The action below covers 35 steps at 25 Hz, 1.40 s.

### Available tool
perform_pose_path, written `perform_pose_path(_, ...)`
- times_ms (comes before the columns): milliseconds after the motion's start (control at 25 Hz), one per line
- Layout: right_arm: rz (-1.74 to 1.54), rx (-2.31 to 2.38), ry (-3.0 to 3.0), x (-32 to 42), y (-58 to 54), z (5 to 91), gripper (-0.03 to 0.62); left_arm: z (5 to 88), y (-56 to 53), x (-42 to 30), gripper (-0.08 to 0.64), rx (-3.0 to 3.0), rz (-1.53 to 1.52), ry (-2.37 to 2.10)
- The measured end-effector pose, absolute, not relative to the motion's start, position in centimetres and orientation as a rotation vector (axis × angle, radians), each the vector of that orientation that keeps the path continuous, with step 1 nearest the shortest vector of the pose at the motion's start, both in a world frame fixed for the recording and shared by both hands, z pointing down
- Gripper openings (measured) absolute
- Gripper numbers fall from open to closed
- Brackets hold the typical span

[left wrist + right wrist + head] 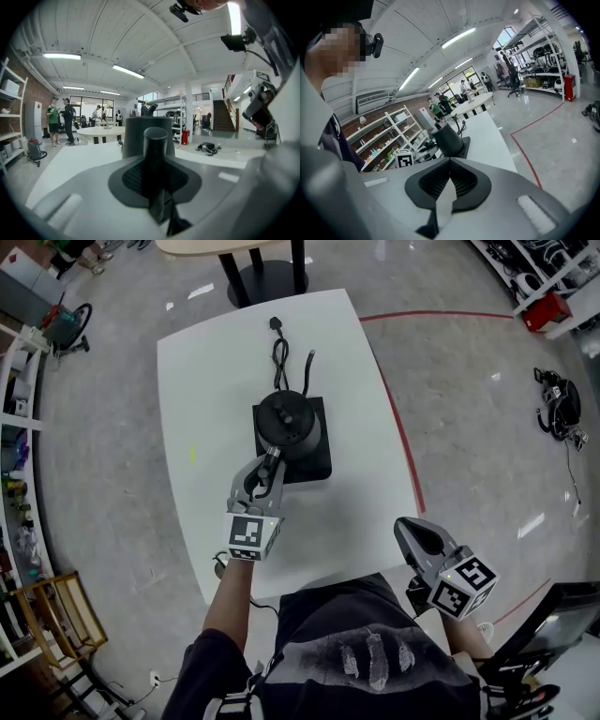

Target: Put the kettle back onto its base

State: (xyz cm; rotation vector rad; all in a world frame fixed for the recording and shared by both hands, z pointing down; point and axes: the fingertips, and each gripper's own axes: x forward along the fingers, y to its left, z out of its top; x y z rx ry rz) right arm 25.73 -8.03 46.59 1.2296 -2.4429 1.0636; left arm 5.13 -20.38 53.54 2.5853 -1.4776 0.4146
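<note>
The black kettle (286,423) is over the black square base (319,463) in the middle of the white table (206,390); whether it rests on the base I cannot tell. My left gripper (270,461) is shut on the kettle's handle (154,154), and the kettle's body (147,131) rises just behind it. In the right gripper view the kettle (447,138) stands upright at the base (465,146). My right gripper (405,526) hangs beside the table's near right corner, jaws together and empty, as its own view (449,180) confirms.
The base's black cord (279,357) runs to a plug (276,323) at the table's far end. A round table's foot (262,277) stands beyond it. Shelves (19,456) line the left side. A red floor line (408,451) curves along the right. People (58,119) stand far off.
</note>
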Motion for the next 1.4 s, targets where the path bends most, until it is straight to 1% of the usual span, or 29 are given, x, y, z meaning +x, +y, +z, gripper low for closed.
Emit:
perform_pose_path(240,1.064,1.235,-2.435,25.8,-7.9,46.6,0.0,53.3,-20.6,5.3,0.055,2.611,0.414,-1.481)
perform_pose_path(400,1.055,1.217,-2.463,24.8,-9.2,46.5,0.0,53.2,-21.2,4.2,0.07,2.603,0.473,-1.457)
perform_pose_path(520,1.042,1.186,-2.516,24.0,-9.9,46.9,0.0,53.7,-21.0,4.0,0.141,2.595,0.484,-1.385)
perform_pose_path(680,1.045,1.215,-2.532,24.7,-8.9,46.3,0.0,54.3,-19.8,6.1,0.235,2.6,0.548,-1.281)
perform_pose_path(800,1.047,1.24,-2.543,25.9,-8.2,45.5,0.0,53.5,-19.4,7.1,0.336,2.61,0.549,-1.286)
perform_pose_path(840,1.048,1.245,-2.547,26.3,-8.1,45.4,0.0,53.0,-19.7,7.0,0.393,2.605,0.541,-1.32)
perform_pose_path(880,1.049,1.25,-2.55,26.6,-8.0,45.3,0.0,52.6,-19.9,6.7,0.424,2.594,0.532,-1.351)
perform_pose_path(920,1.051,1.256,-2.553,27.0,-7.9,45.3,0.0,52.3,-20.1,6.4,0.436,2.581,0.525,-1.376)
perform_pose_path(1080,1.043,1.282,-2.586,28.1,-7.9,44.8,0.0,50.5,-20.8,5.1,0.442,2.556,0.526,-1.464)
perform_pose_path(1240,0.992,1.264,-2.666,28.9,-8.3,43.5,0.0,46.8,-20.5,3.9,0.439,2.554,0.475,-1.57)
perform_pose_path(1320,0.961,1.217,-2.711,29.0,-8.4,42.7,0.0,44.1,-19.5,3.7,0.409,2.567,0.439,-1.629)
perform_pose_path(1400,0.948,1.153,-2.749,28.8,-8.5,42.3,0.0,41.6,-17.9,3.6,0.324,2.571,0.42,-1.698)
